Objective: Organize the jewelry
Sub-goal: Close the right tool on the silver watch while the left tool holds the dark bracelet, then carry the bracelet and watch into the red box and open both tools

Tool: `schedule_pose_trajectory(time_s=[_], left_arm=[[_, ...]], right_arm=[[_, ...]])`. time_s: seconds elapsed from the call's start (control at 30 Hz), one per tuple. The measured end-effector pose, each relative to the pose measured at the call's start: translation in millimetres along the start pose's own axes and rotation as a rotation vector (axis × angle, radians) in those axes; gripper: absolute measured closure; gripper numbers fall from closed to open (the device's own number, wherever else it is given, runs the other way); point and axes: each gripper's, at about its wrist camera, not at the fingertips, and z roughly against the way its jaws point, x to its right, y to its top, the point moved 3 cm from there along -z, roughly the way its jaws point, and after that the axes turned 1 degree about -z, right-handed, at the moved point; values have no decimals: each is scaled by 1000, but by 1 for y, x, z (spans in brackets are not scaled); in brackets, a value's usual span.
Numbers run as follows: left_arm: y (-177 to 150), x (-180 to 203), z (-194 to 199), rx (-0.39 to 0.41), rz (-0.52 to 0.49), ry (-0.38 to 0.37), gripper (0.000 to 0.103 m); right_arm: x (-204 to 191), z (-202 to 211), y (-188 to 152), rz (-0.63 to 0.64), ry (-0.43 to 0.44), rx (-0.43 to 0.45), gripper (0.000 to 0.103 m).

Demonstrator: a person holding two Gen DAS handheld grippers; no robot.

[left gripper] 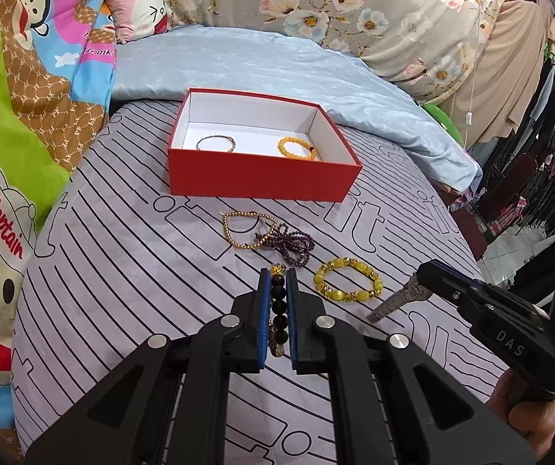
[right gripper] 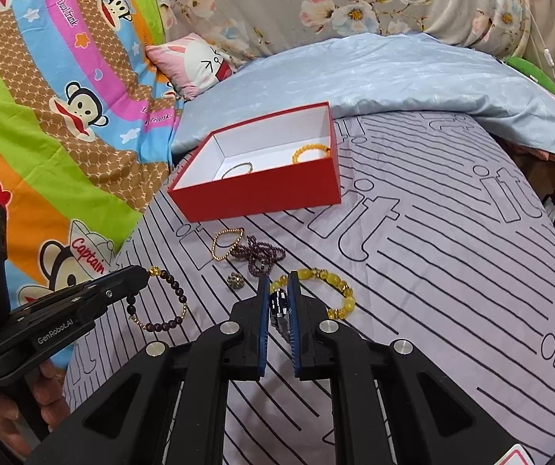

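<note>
My left gripper [left gripper: 278, 273] is shut on a dark bead bracelet [left gripper: 279, 306] with a gold charm; the same bracelet [right gripper: 161, 302] hangs from it in the right wrist view. My right gripper [right gripper: 278, 281] is shut on a metal watch [right gripper: 279, 306], whose silver strap [left gripper: 393, 302] shows in the left wrist view. A red box [left gripper: 262, 178] with a white inside holds a thin bangle [left gripper: 215, 142] and an orange bead bracelet [left gripper: 297, 148]. On the bed lie a gold bead bracelet [left gripper: 248, 228], a purple bead strand [left gripper: 289, 244] and a yellow bead bracelet [left gripper: 349, 281].
The bedsheet [left gripper: 122, 271] is lilac with black stripes. A light blue quilt [left gripper: 277, 62] lies behind the box. A cartoon monkey blanket [left gripper: 14, 116] borders the left. A small flower-shaped ornament [right gripper: 235, 281] lies near the purple strand. A clothes rack [left gripper: 548, 147] stands at far right.
</note>
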Motion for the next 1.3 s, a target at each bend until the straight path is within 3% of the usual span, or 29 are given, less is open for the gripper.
schedule_pose_trajectory(time_s=[0.37,0.7,0.97,1.3], left_arm=[[34,1,8,46,-13,-12,96],[116,2,-7,142,-65,-3,96],[174,-2,-55,161,-89,50,96],[190,-20,-133,85,-82,88,96]], right_arm=[[-12,8,37,55,15,45,95],[-27,-16,127,121,40,123,95],[-28,-67,184,119,36,136,95],[-8,-143,192,47,47,39,94]])
